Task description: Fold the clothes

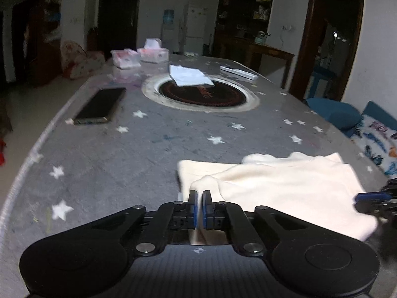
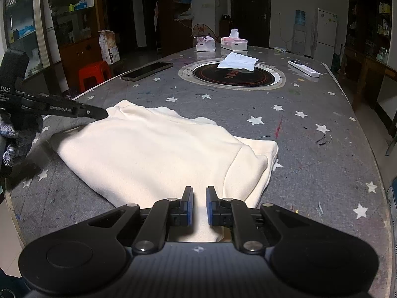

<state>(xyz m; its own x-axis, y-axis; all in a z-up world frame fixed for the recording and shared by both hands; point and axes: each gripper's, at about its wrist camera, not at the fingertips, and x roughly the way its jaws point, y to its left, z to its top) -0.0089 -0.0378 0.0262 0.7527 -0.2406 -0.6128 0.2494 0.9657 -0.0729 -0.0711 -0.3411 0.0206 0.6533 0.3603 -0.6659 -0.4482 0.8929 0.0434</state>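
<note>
A cream garment (image 2: 158, 154) lies partly folded on the grey star-patterned table (image 2: 310, 154); it also shows in the left wrist view (image 1: 285, 183). My left gripper (image 1: 200, 193) is nearly shut at the garment's left corner, with cloth showing between its fingers. It appears in the right wrist view (image 2: 99, 112) touching the far left corner of the garment. My right gripper (image 2: 199, 191) sits at the garment's near edge with a narrow gap, cloth between the fingers. Its tip shows in the left wrist view (image 1: 369, 197).
A black phone (image 1: 101, 106) lies at the table's left. A round inset hotplate (image 2: 233, 74) holds a white folded cloth (image 2: 238, 60). Tissue boxes (image 2: 233, 42) stand at the far end, a white remote (image 2: 304, 68) at the far right. A red stool (image 2: 93, 74) stands left.
</note>
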